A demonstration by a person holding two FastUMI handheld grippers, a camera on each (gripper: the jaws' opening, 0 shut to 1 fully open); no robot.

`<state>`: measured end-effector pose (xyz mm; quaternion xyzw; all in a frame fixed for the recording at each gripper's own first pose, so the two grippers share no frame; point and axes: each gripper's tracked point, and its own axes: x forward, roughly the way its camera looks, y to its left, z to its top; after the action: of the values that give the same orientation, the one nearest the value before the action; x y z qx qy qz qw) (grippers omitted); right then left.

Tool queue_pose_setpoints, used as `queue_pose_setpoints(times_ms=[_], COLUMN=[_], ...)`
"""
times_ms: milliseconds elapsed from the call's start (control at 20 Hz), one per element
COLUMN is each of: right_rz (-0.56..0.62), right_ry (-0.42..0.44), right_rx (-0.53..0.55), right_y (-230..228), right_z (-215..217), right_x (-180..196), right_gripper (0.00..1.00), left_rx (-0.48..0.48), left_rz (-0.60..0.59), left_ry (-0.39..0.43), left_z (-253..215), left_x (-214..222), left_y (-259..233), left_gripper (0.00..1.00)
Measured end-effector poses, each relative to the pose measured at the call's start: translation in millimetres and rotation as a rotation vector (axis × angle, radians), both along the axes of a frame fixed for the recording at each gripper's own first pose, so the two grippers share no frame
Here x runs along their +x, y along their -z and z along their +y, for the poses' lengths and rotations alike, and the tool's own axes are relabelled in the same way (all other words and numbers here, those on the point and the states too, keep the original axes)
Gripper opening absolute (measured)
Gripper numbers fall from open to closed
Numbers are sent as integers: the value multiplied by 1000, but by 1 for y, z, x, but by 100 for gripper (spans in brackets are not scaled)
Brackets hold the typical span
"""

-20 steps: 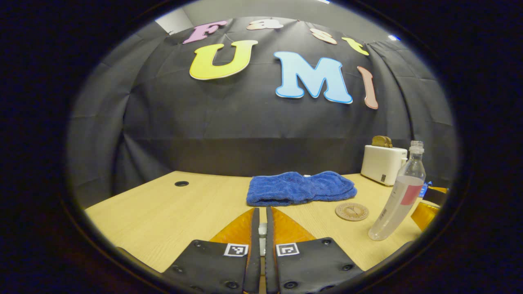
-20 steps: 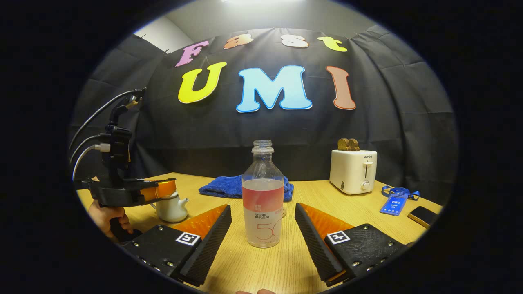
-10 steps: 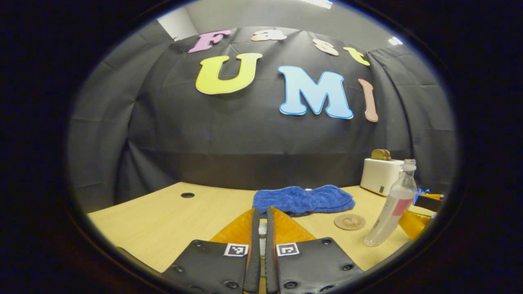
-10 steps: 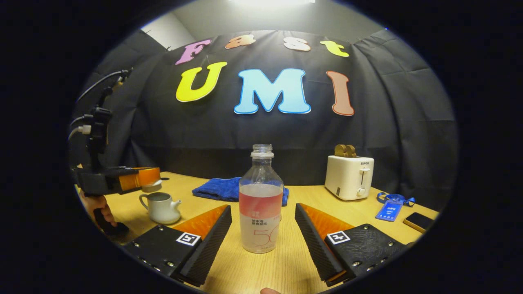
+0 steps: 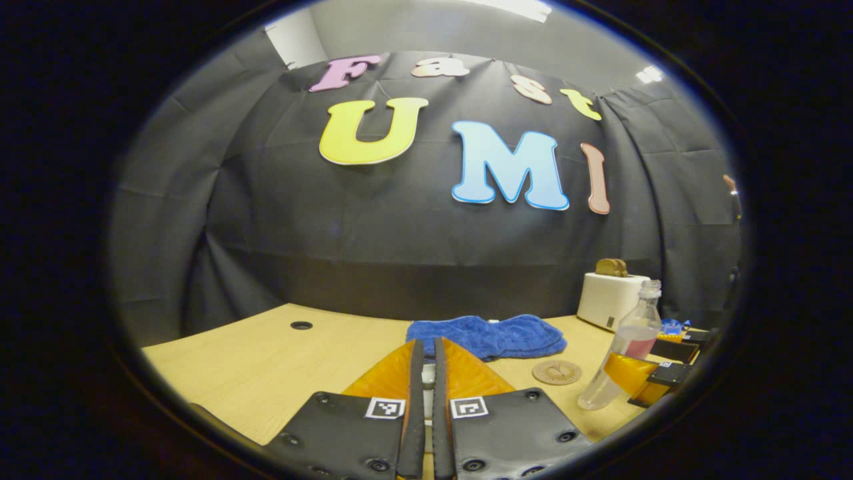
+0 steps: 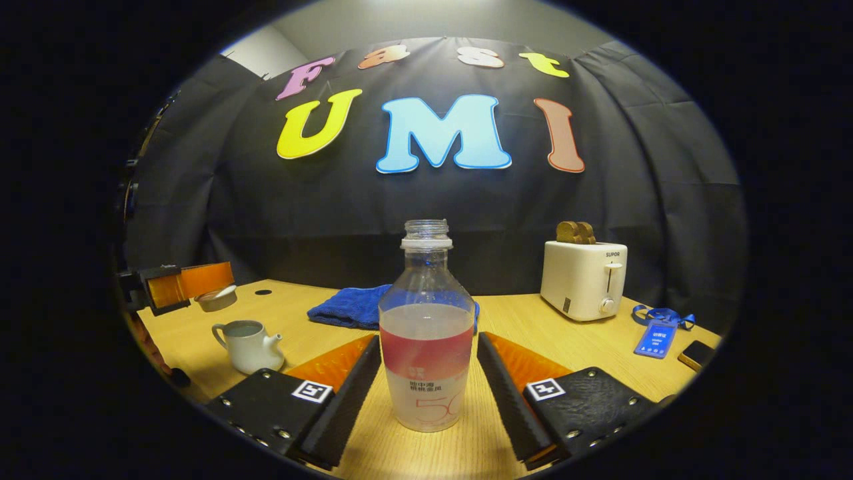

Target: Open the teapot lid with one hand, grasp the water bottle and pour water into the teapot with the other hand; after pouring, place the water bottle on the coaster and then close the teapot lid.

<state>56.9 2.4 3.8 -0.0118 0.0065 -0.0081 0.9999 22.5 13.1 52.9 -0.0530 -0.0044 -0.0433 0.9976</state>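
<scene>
A clear water bottle point(image 6: 426, 347), uncapped and about half full, stands on the wooden table between the fingers of my right gripper point(image 6: 428, 340). The gripper is open and its fingertips sit close to the bottle's sides. The white teapot point(image 6: 248, 345) stands lidless at the left. Above and behind it my left gripper point(image 6: 200, 283) is shut on the teapot lid point(image 6: 216, 298). In the left gripper view the left gripper point(image 5: 427, 350) pinches a small white piece of the lid. Farther right are the round coaster point(image 5: 557, 372) and the bottle point(image 5: 633, 333).
A blue towel point(image 6: 346, 308) lies at the back middle of the table. A white toaster point(image 6: 583, 279) with bread stands at the back right. A blue badge on a lanyard point(image 6: 656, 333) and a phone point(image 6: 696, 353) lie at the right edge. A cable hole point(image 5: 301, 325) marks the far left.
My left gripper lifted the lid off the teapot and carried it up and back. My right gripper moved forward so the bottle now stands between its fingers.
</scene>
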Motion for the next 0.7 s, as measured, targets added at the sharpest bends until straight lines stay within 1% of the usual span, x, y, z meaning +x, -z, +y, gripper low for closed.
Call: queue_pose_setpoints(times_ms=[50, 100, 250, 350, 400, 450, 500, 700], right_rz=[-2, -7, -43, -67, -58, -43, -31, 0], right_ry=[9, -3, -30, -75, -100, -129, -145, -182], right_rx=[-12, -23, -91, -203, -258, -299, -333, -536], right_y=[1, 0, -13, -28, -30, -25, -23, -12], right_z=[-2, 1, 10, 21, 28, 37, 45, 61], right_x=[1, 1, -1, 0, 2, 5, 6, 18], right_gripper=[84, 78, 76, 76, 76, 73, 76, 76], left_rx=[-1, 1, -3, -8, -15, -22, -30, -75], left_rz=[-1, -3, -6, -7, -14, -23, -30, -46], left_ry=[-3, -8, -15, -17, -21, -28, -35, -47], left_z=[2, 5, 14, 21, 27, 33, 40, 60], left_x=[-1, -2, -6, -10, -15, -17, -22, -37], left_y=[0, 0, 0, -1, -2, -6, -7, -10], left_gripper=[12, 12, 11, 11, 12, 12, 12, 11])
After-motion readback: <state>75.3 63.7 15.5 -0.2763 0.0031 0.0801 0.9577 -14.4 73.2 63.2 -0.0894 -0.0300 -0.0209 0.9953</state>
